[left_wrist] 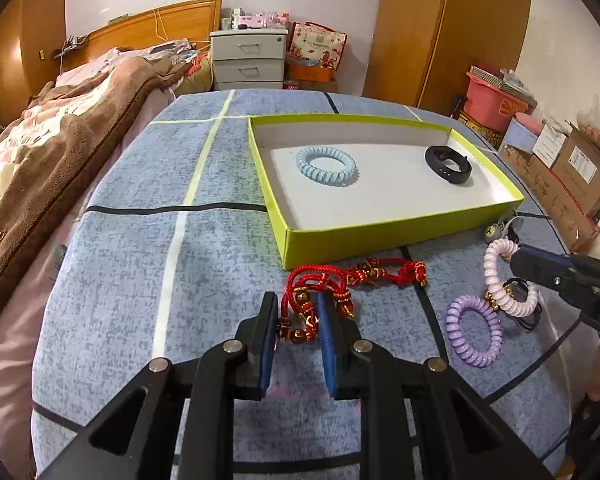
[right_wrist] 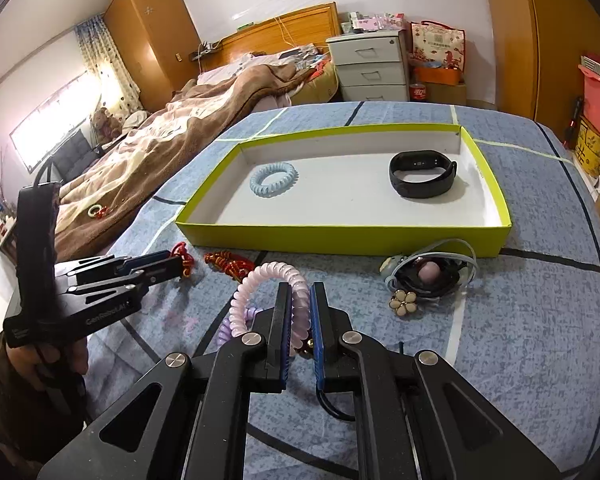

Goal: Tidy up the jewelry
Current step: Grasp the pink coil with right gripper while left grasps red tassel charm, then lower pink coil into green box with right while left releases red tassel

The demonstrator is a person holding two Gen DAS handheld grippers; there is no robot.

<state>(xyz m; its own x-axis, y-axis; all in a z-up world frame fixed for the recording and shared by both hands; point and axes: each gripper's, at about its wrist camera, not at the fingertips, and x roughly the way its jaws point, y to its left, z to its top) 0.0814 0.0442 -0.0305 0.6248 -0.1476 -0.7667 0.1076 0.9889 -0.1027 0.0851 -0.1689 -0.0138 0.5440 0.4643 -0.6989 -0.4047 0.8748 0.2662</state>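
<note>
Blue-grey patterned cloth (left_wrist: 228, 248) spread across the work surface. Lime-green shallow box (left_wrist: 380, 236) at far centre, holding pale blue coil band (left_wrist: 326, 167) at left and black wristband (left_wrist: 449, 165) at right, well apart. Left gripper (left_wrist: 298, 312) narrowed around red cord bracelet (left_wrist: 312, 280), lying just in front of the box; contact of pads unclear. Right gripper (right_wrist: 300, 308) clamped on pink coil band (right_wrist: 260, 284), lifted on edge. Purple coil band (left_wrist: 474, 332) flat beside it. Flower clip (right_wrist: 404, 301) nearby.

Blue checked tablecloth (right_wrist: 520, 320) carries tray (right_wrist: 340, 236), bracelets (left_wrist: 474, 330).
</note>
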